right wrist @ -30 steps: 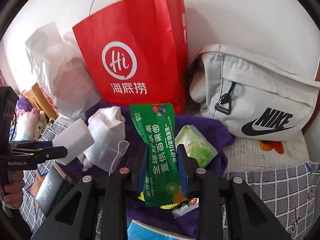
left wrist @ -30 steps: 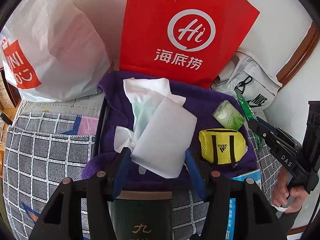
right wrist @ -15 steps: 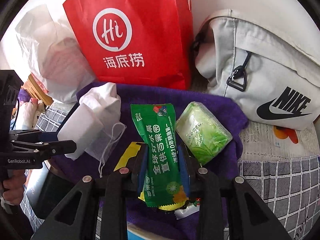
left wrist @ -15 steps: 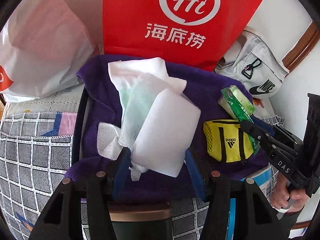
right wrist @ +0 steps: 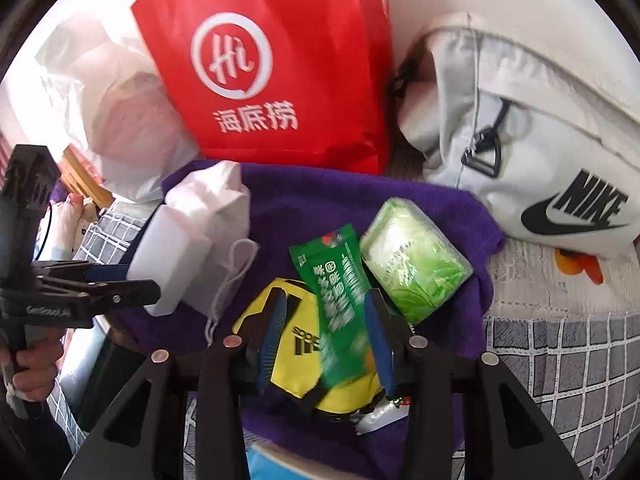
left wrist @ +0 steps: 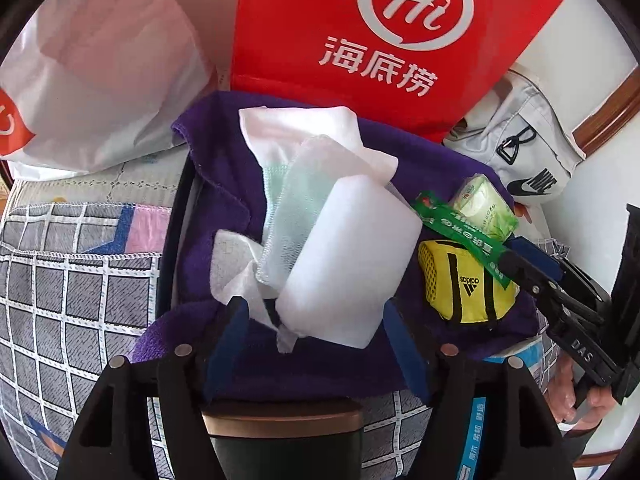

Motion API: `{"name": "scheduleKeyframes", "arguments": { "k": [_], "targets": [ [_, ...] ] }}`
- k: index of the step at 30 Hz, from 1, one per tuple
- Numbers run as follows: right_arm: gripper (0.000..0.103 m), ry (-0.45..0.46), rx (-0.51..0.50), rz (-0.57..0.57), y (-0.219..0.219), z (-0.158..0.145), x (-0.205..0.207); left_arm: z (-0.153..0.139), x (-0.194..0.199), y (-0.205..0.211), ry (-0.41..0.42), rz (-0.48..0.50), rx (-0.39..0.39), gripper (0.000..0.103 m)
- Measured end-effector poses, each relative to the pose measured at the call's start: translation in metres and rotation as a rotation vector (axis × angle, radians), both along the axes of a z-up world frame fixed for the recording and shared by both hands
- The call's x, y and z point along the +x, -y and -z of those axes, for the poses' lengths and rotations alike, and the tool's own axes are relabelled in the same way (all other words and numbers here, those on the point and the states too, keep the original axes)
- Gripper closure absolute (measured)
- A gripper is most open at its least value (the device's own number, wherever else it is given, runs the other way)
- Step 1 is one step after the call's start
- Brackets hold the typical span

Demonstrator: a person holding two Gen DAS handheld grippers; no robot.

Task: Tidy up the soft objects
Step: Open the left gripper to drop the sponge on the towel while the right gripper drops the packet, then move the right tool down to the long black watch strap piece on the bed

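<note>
Purple towel is taken as the landmark; all soft items sit on it.

White sponge block lies at the towel's middle, partly over a white cloth and a face mask. It is seen directly ahead of the left gripper, between the blue pads. Its long axis runs diagonally, from near the left pad up toward the towel's right side. Left jaws are opening; a gap is visible at the right pad, so the block is judged released, not clamped.

Green snack packet lies toward the towel's right front, draped over the yellow pouch, just beside the green tissue pack. Its long axis runs roughly along the right gripper fingers, tilted slightly left at the far end. Right jaws are opening with the packet between them; gaps show on both sides, so it is judged let go.

Each item is nearest its own gripper; withdrawal straight back along the fingers appears to be the clear path.

Against the frame one second back: both jaws were set tighter on their items, the packet stood upright in the right view and now leans over the pouch, and the towel fills more of both views as the grippers were lowered.
</note>
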State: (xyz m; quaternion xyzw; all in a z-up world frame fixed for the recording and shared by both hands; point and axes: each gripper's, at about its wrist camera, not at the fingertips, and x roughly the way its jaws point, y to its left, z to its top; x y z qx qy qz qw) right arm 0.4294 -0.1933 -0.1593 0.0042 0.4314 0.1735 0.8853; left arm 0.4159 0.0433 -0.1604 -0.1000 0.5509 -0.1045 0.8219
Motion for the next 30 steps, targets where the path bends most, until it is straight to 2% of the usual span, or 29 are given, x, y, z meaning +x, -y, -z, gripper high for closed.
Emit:
{"name": "scheduleKeyframes", "arguments": {
  "k": [1, 2, 11, 19, 24, 25, 28, 30],
  "targets": [
    [0.053, 0.011, -0.003, -0.001, -0.001, -0.003, -0.002, -0.001, 0.000, -0.002, -0.001, -0.009, -0.003, 0.034],
    [0.051, 0.027, -0.005, -0.001, -0.001, -0.007, -0.005, -0.002, -0.001, -0.004, -0.003, -0.016, -0.004, 0.034],
    [0.051, 0.064, -0.006, 0.014, 0.004, -0.030, -0.028, -0.026, -0.026, -0.018, 0.027, -0.034, 0.000, 0.034],
    [0.051, 0.089, -0.005, 0.000, 0.002, -0.048, -0.091, -0.057, -0.072, -0.023, 0.077, -0.040, -0.002, 0.034],
    [0.052, 0.087, 0.002, -0.016, -0.002, -0.049, -0.136, -0.072, -0.106, -0.023, 0.101, -0.046, 0.001, 0.034],
    [0.054, 0.086, -0.003, -0.015, -0.004, -0.048, -0.145, -0.074, -0.113, -0.024, 0.103, -0.048, 0.002, 0.034],
    [0.070, 0.069, 0.000, -0.026, -0.007, -0.043, -0.172, -0.081, -0.134, -0.028, 0.117, -0.056, 0.000, 0.034],
    [0.072, 0.045, 0.013, -0.027, -0.007, -0.039, -0.188, -0.085, -0.147, -0.031, 0.127, -0.066, -0.008, 0.034]
  ]
}}
